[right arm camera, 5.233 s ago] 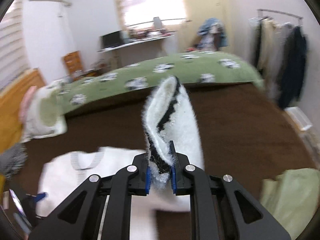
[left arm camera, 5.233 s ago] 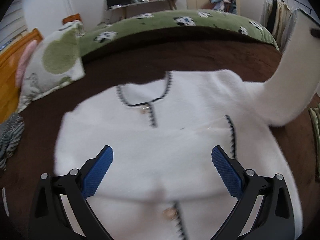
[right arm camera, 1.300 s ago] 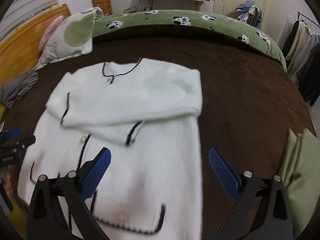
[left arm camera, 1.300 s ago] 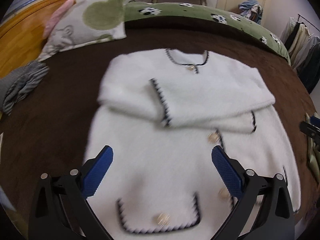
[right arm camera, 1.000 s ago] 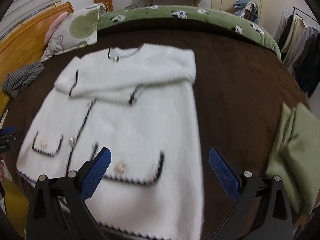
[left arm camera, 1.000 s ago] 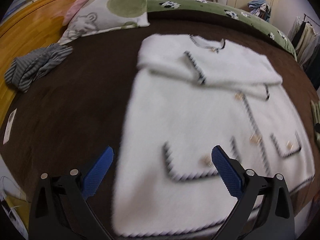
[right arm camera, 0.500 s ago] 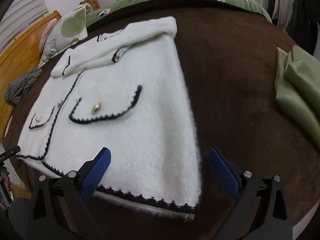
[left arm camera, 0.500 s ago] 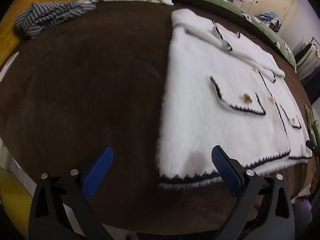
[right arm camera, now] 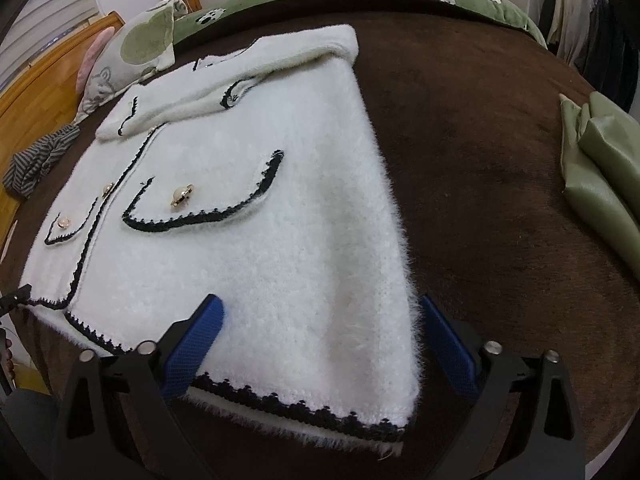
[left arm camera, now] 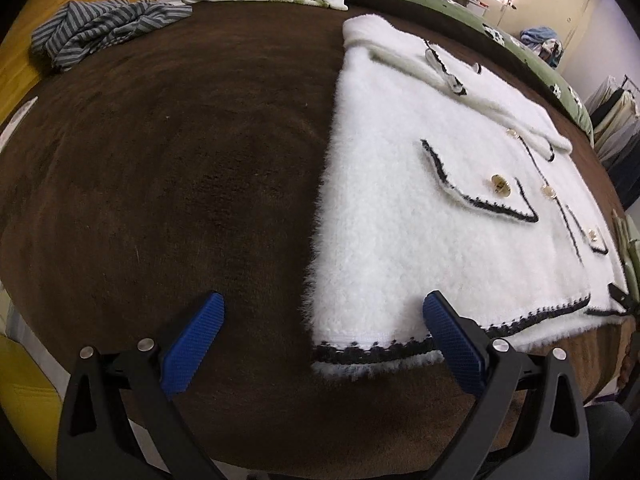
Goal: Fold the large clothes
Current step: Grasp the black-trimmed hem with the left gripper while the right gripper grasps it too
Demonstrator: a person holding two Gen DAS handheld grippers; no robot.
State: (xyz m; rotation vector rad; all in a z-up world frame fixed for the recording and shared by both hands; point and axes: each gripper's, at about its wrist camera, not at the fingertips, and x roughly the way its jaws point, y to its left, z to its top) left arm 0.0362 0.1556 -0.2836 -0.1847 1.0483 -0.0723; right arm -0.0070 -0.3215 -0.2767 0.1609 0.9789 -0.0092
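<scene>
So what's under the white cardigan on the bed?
The white cardigan lies on the brown blanket, which shows all around it. Anything else beneath is covered; a second fuzzy layer peeks out at the hem.

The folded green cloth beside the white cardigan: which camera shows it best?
The right wrist view: the green cloth lies large on the brown blanket. The left wrist view catches only a sliver at its edge.

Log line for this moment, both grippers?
left gripper open at cardigan hem corner | right gripper open, closing, astride other corner
</scene>
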